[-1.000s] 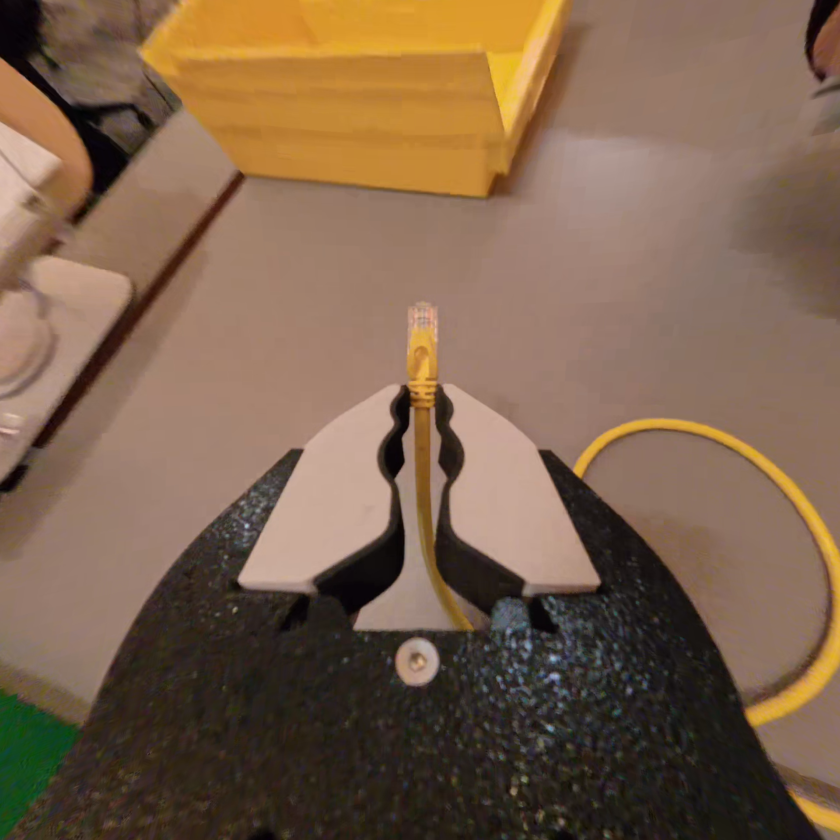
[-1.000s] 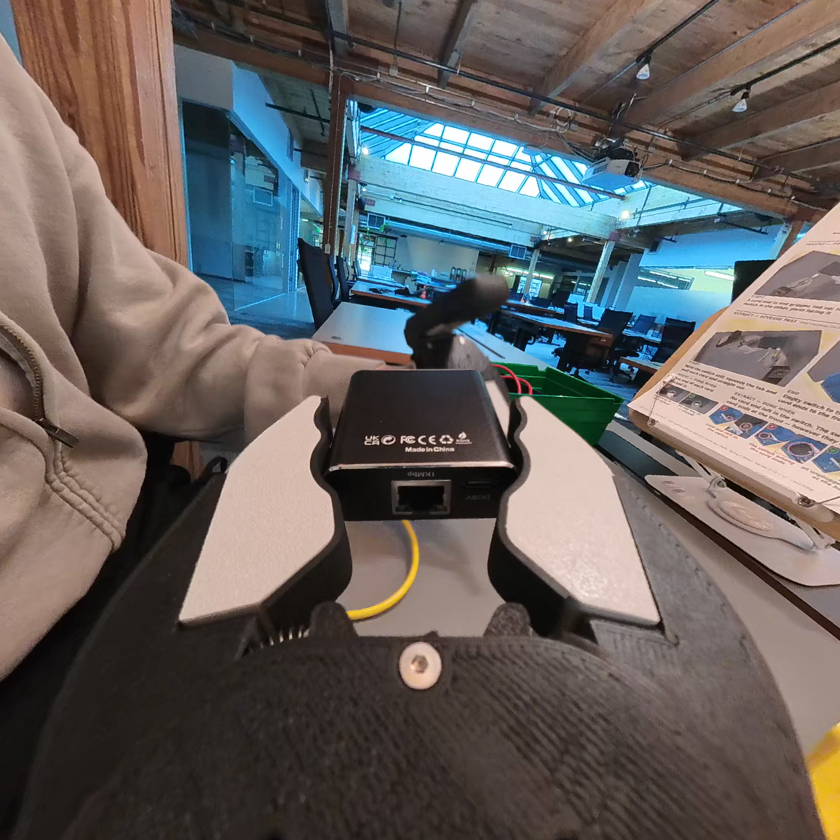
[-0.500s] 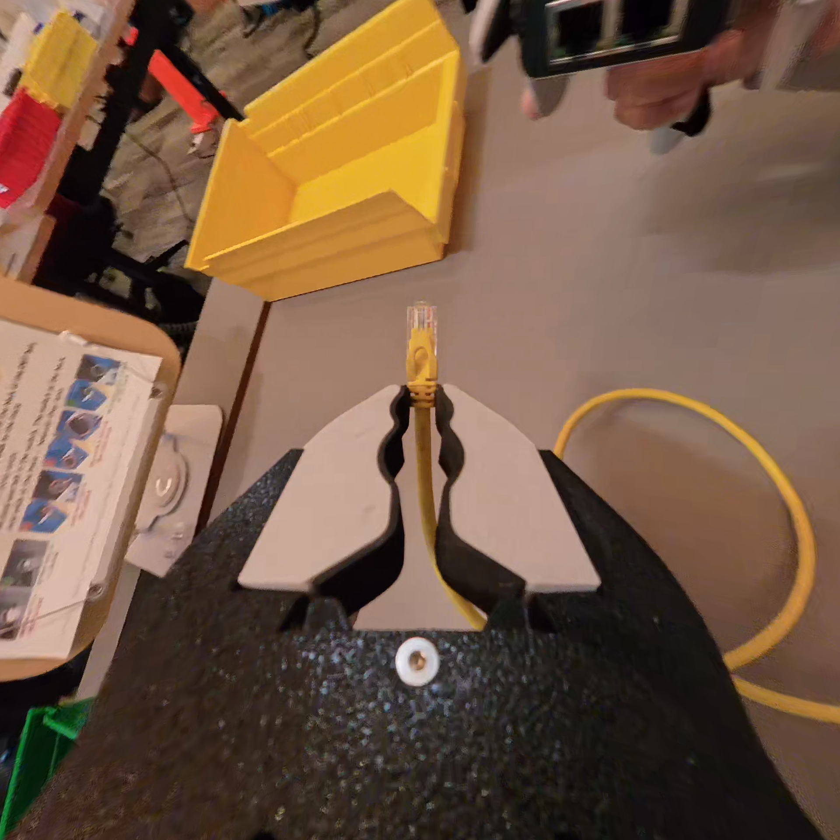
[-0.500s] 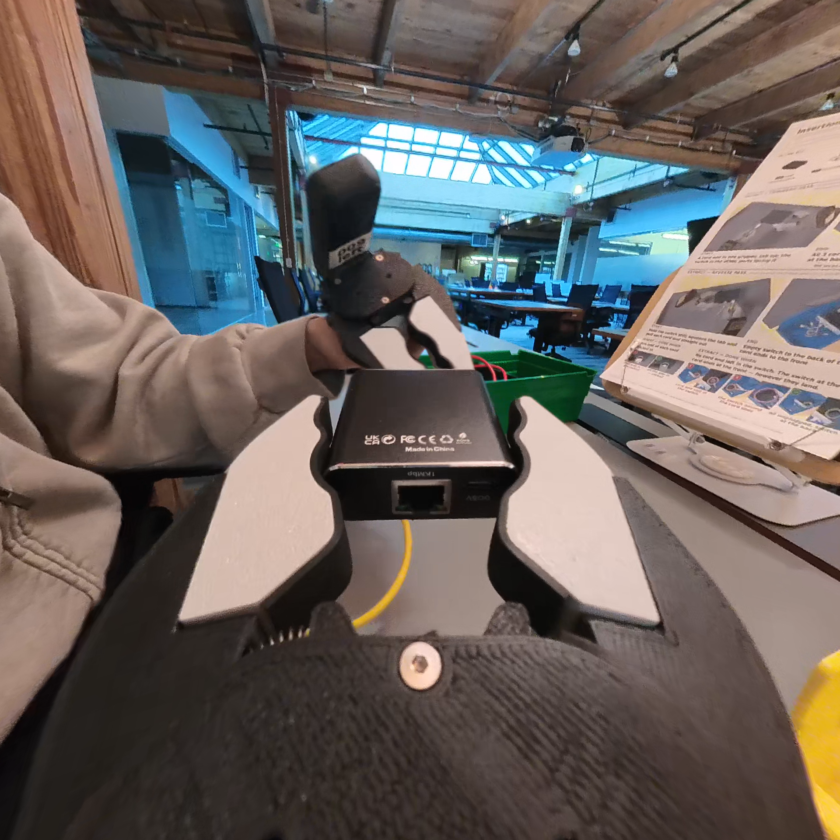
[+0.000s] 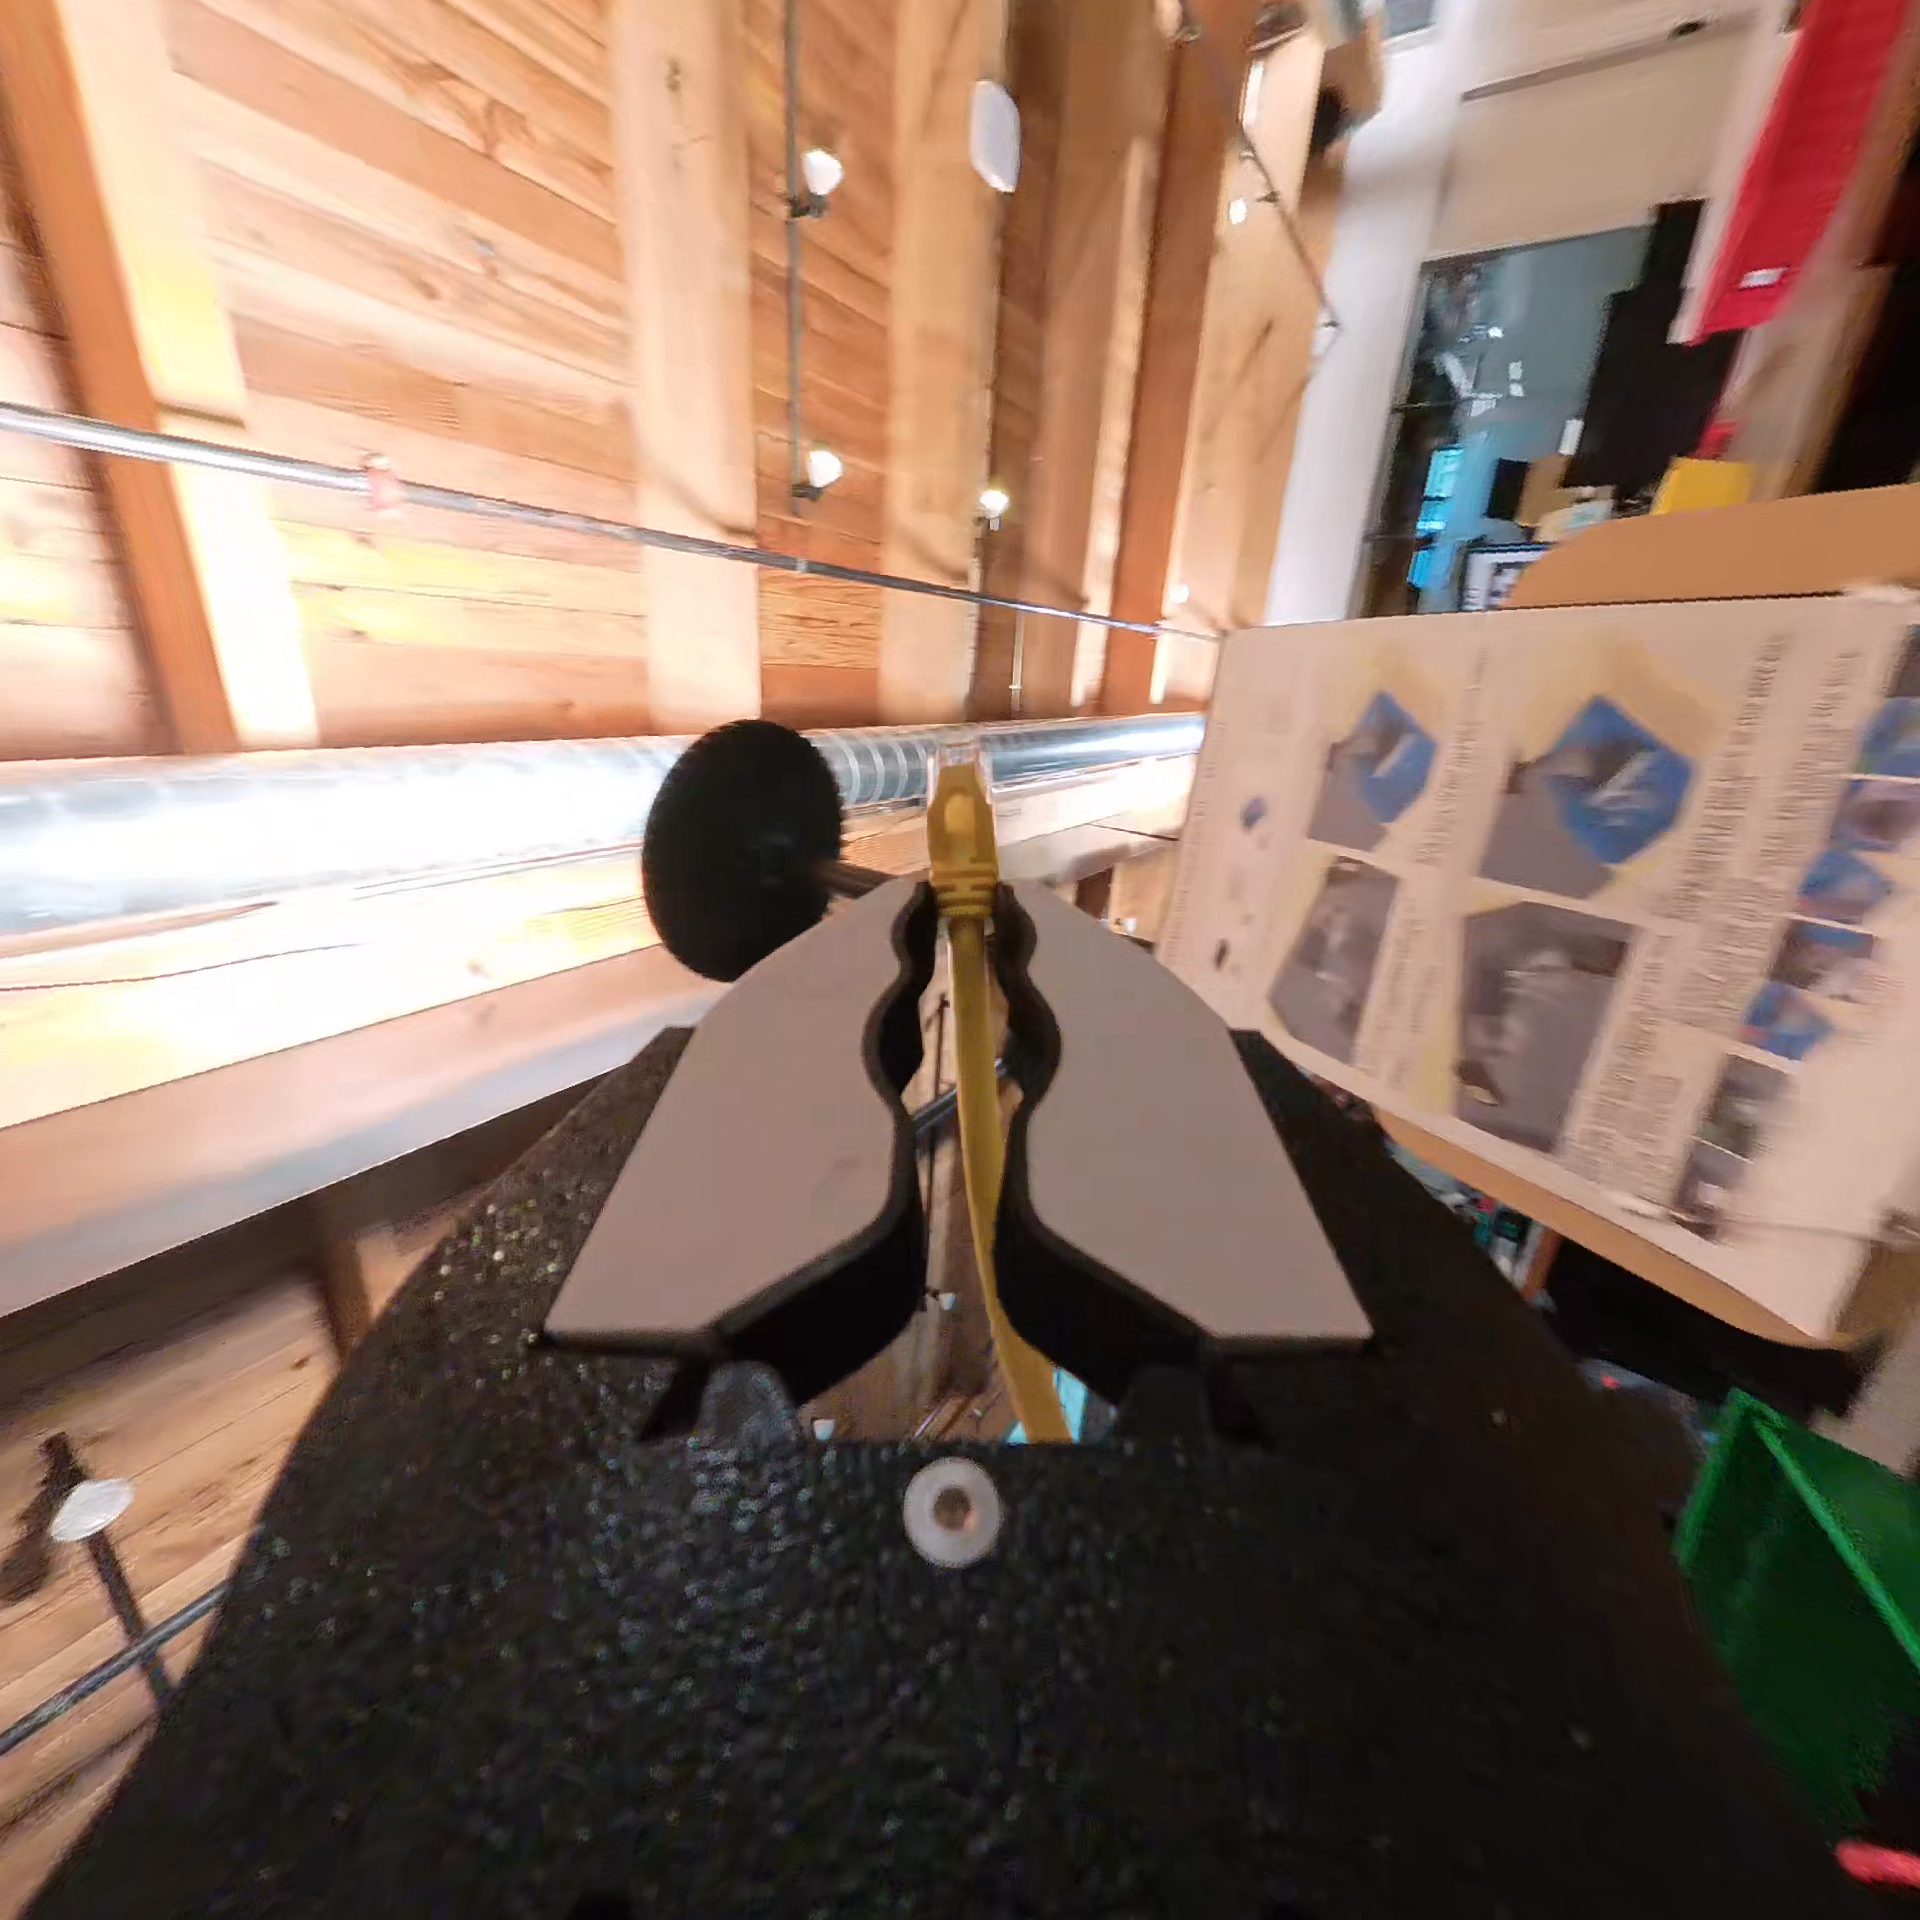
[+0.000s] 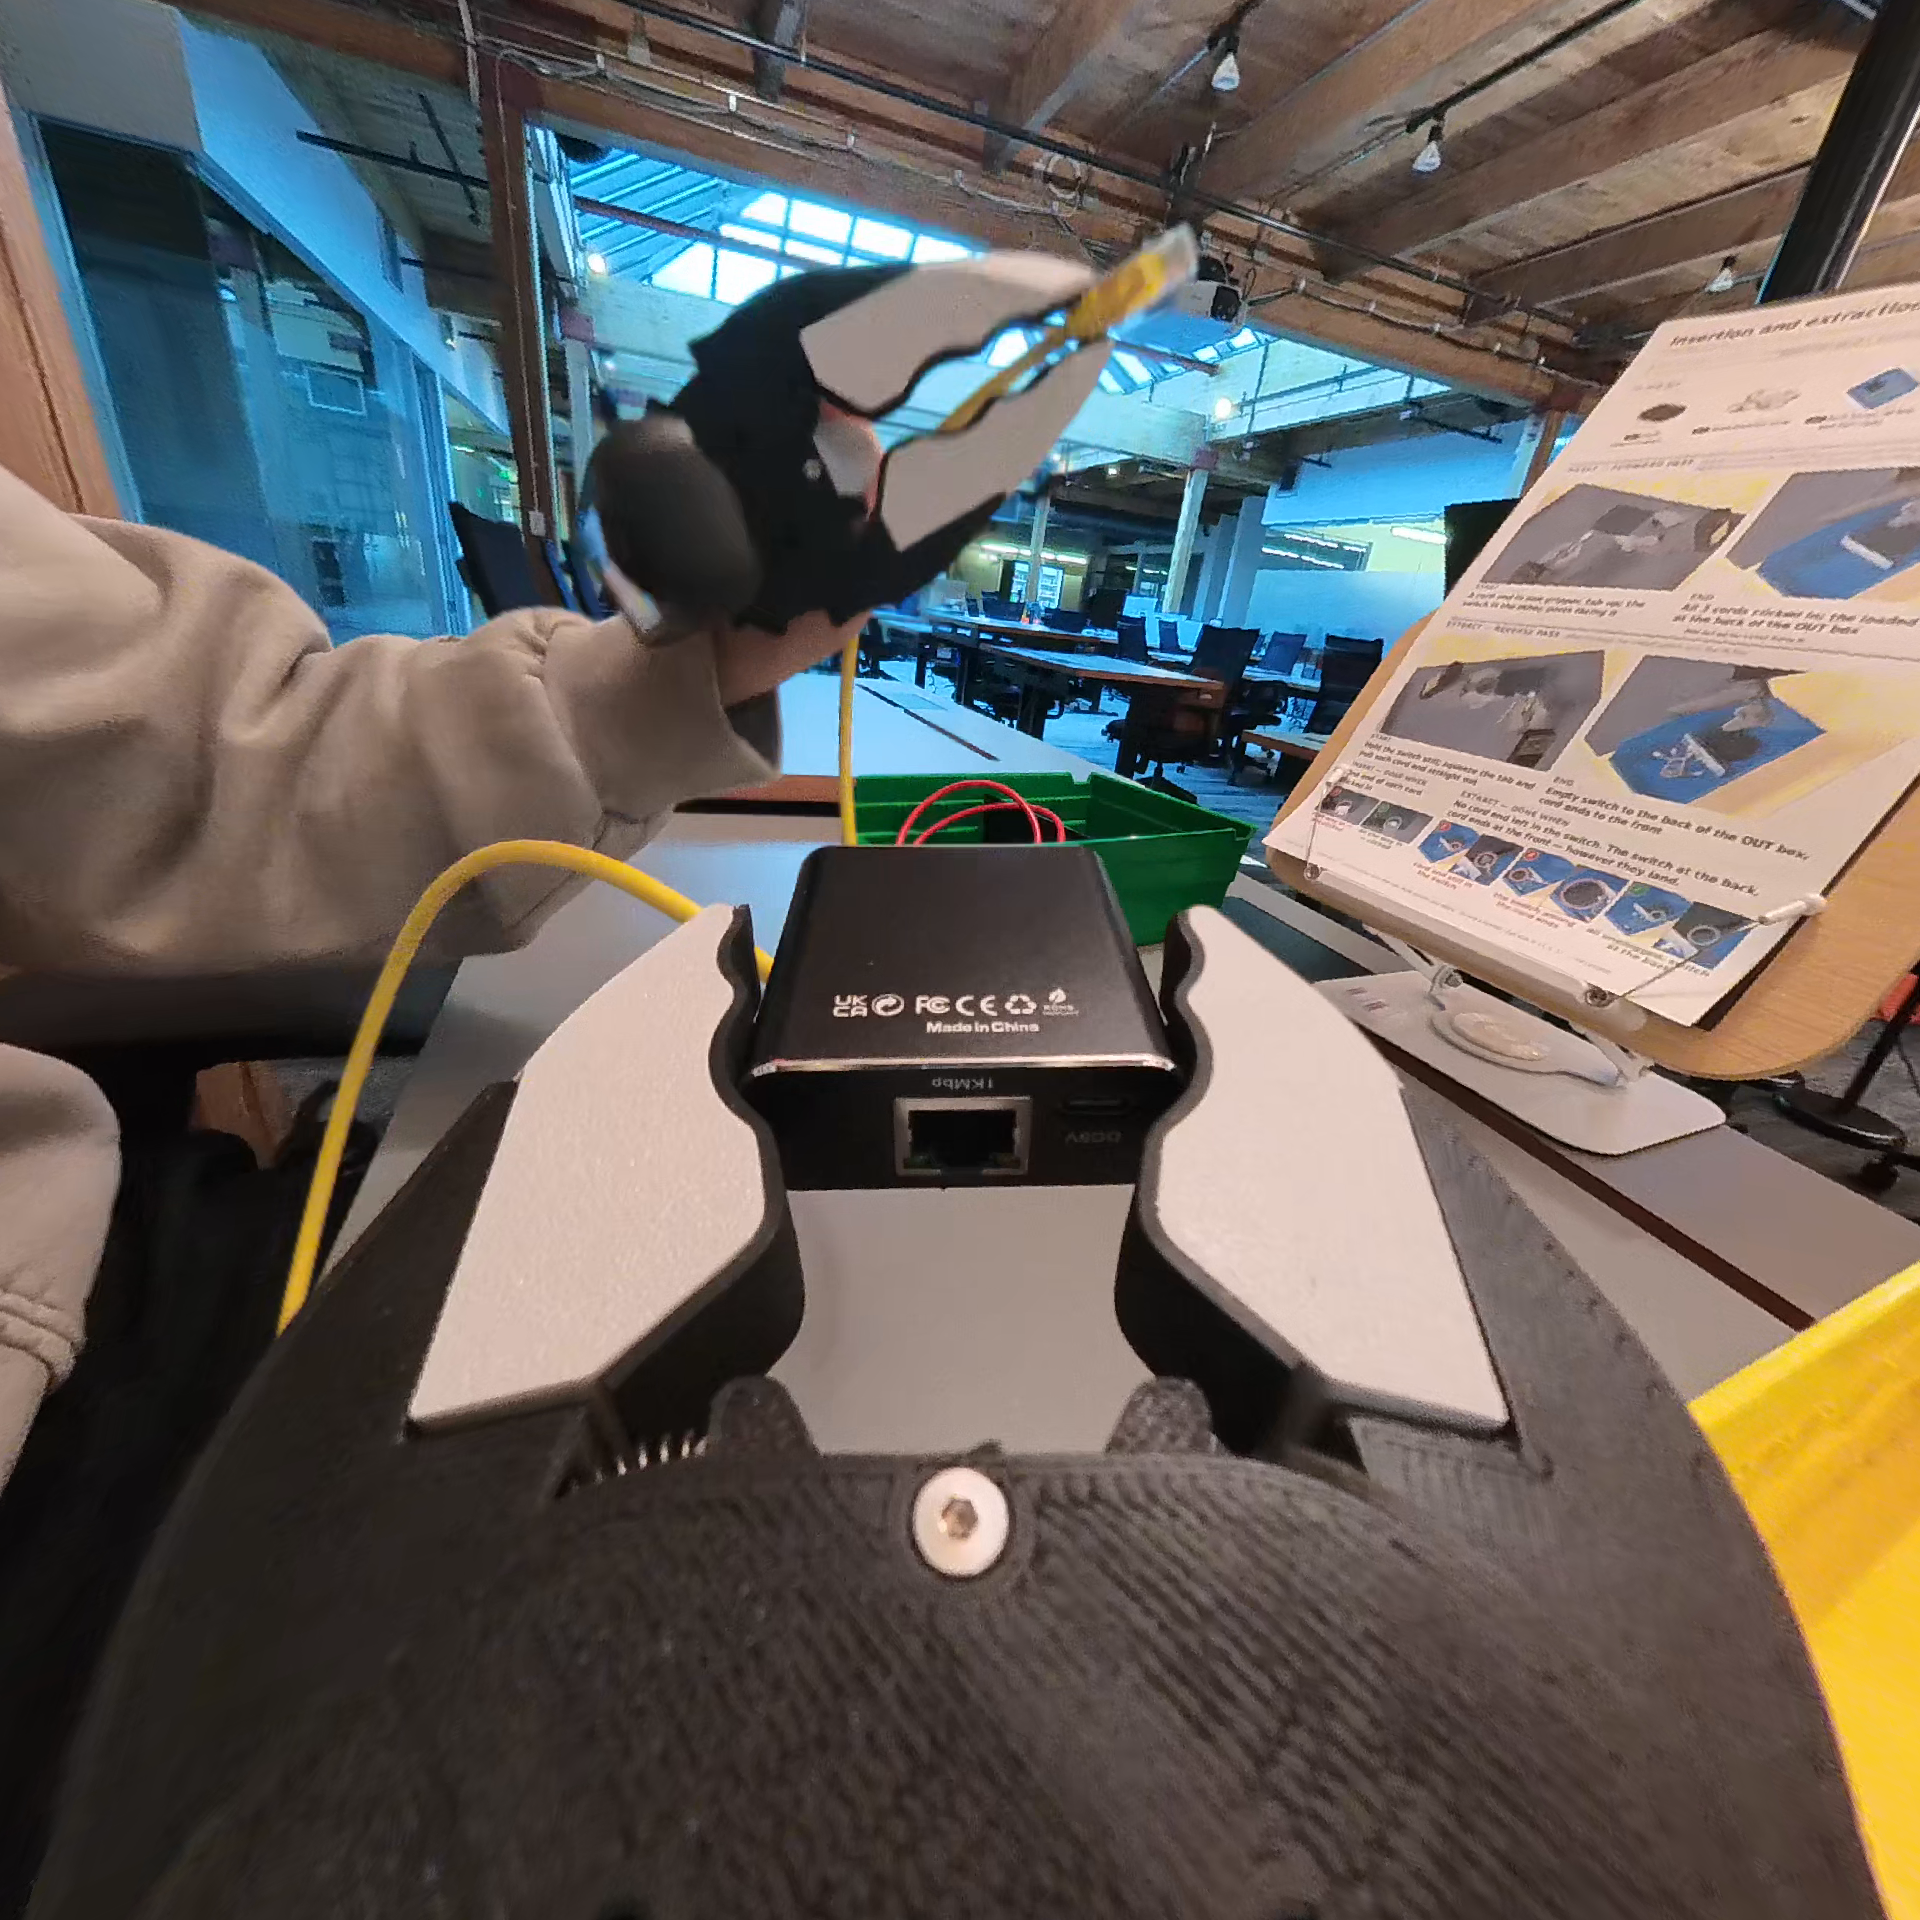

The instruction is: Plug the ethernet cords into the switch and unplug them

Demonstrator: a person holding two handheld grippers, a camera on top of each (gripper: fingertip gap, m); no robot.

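Observation:
My left gripper [image 5: 961, 914] is shut on a yellow ethernet cord [image 5: 977, 1049] just behind its plug [image 5: 961, 821], which sticks out past the fingertips and points up at the wooden ceiling. My right gripper [image 6: 961, 935] is shut on the black switch [image 6: 956, 956], held level above the grey table [image 6: 956, 1288], with one port [image 6: 961, 1138] facing the camera. In the right wrist view the left gripper [image 6: 1081, 322] is raised high above and beyond the switch, tilted up to the right, and the cord [image 6: 384, 997] loops down from it to the left.
An instruction sheet on a wooden stand [image 6: 1662, 665] is at the right of the table; it also shows in the left wrist view [image 5: 1558, 894]. A green bin [image 6: 1143, 842] with red wires sits behind the switch. A yellow bin [image 6: 1829, 1455] is at the near right. A person's grey sleeve [image 6: 312, 769] reaches in from the left.
My left gripper has swung up from near the table to high in the air, its view turning from the tabletop to the ceiling, cord still held. The right gripper keeps the switch about steady.

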